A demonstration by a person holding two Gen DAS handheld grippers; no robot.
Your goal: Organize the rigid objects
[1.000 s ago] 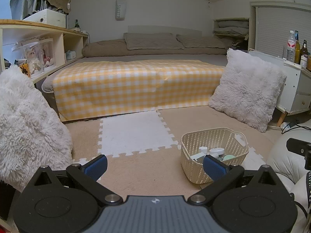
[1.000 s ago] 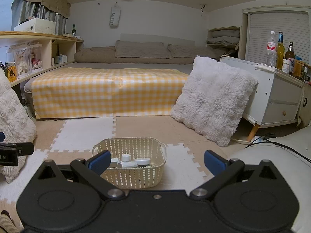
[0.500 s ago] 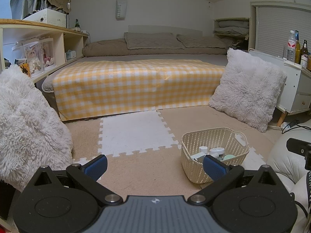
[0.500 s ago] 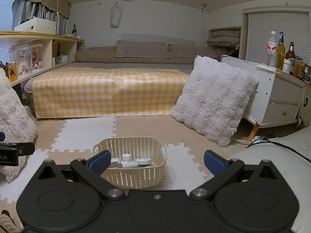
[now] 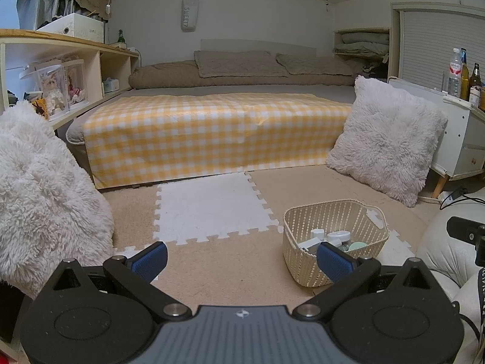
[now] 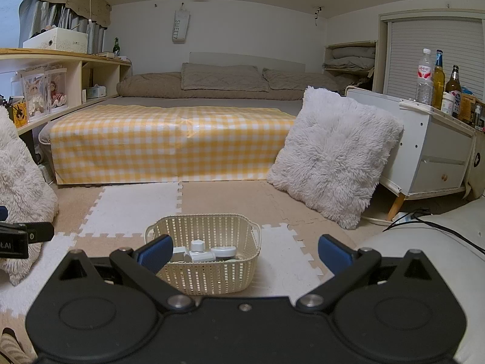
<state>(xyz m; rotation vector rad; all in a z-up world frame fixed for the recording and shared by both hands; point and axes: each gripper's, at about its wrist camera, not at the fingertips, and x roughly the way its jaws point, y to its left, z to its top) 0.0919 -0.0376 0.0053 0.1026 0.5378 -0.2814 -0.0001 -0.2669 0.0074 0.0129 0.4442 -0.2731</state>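
A cream woven basket [image 5: 306,270] stands on the foam floor mat, right of centre in the left wrist view and low in the middle of the right wrist view as the basket [image 6: 212,279]. Inside lie several small white containers [image 6: 201,253], one with a screw cap, and a pale green lid [image 5: 357,245]. My left gripper [image 5: 242,259] is open and empty, its right pad overlapping the basket's near wall. My right gripper [image 6: 244,251] is open and empty too, held just behind the basket.
A bed with a yellow checked cover [image 5: 212,139] fills the back. One fluffy white cushion [image 6: 333,157] leans against a white cabinet [image 6: 436,151] that carries bottles. Another fluffy cushion [image 5: 39,197] sits left, below wooden shelves [image 5: 60,69]. Cables [image 6: 418,215] lie at right.
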